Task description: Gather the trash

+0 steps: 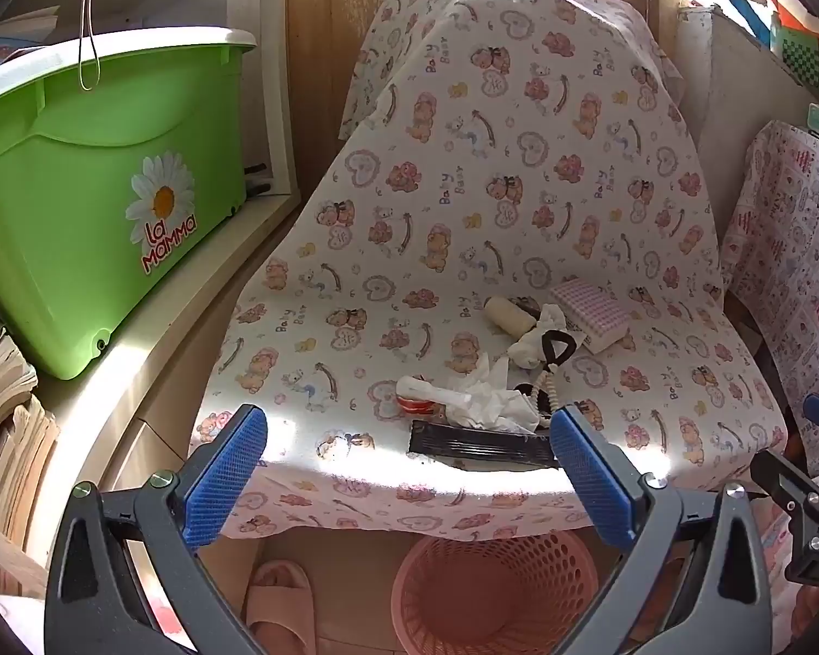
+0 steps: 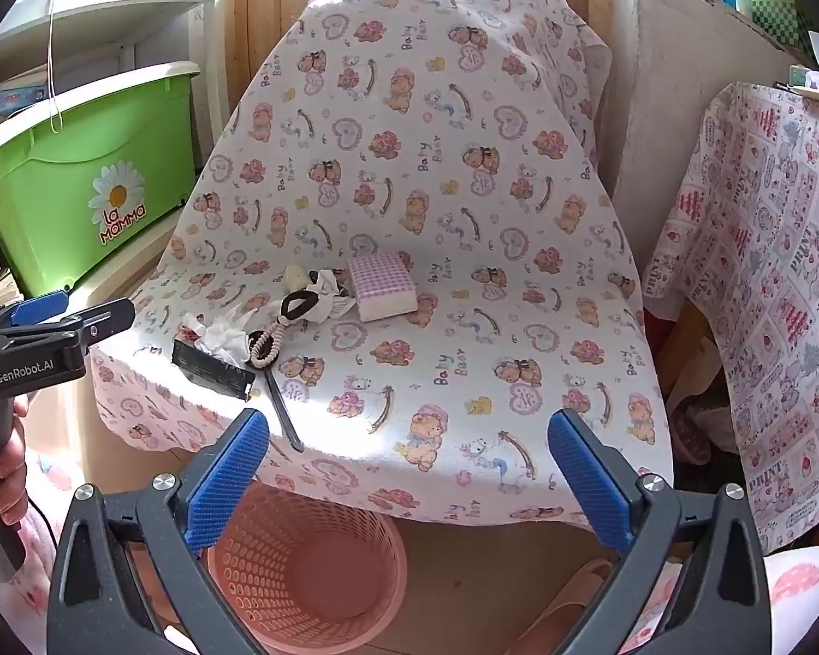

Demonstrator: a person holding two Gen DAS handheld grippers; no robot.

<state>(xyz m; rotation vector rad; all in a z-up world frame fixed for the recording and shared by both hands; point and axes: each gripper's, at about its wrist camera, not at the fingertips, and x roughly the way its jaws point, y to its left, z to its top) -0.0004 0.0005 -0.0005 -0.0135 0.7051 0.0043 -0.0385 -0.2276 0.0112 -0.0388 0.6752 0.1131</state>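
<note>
Both grippers wide open and empty, hovering off the front edge of the cloth-covered seat; trash pile untouched, salmon-pink perforated plastic basket on the floor below.

Left to right near the front-left edge of the teddy-bear-print white cloth: flat black rectangular wrapper at the edge, crumpled white tissue touching it behind, beaded cord with a black loop, pink-checked white sponge block further back. Left gripper sits nearest the pile; right gripper faces bare cloth. Tissue likely light, soft, crushable: pinch its bunched middle. Wrapper thin, probably slippery: take the overhanging edge.
</note>
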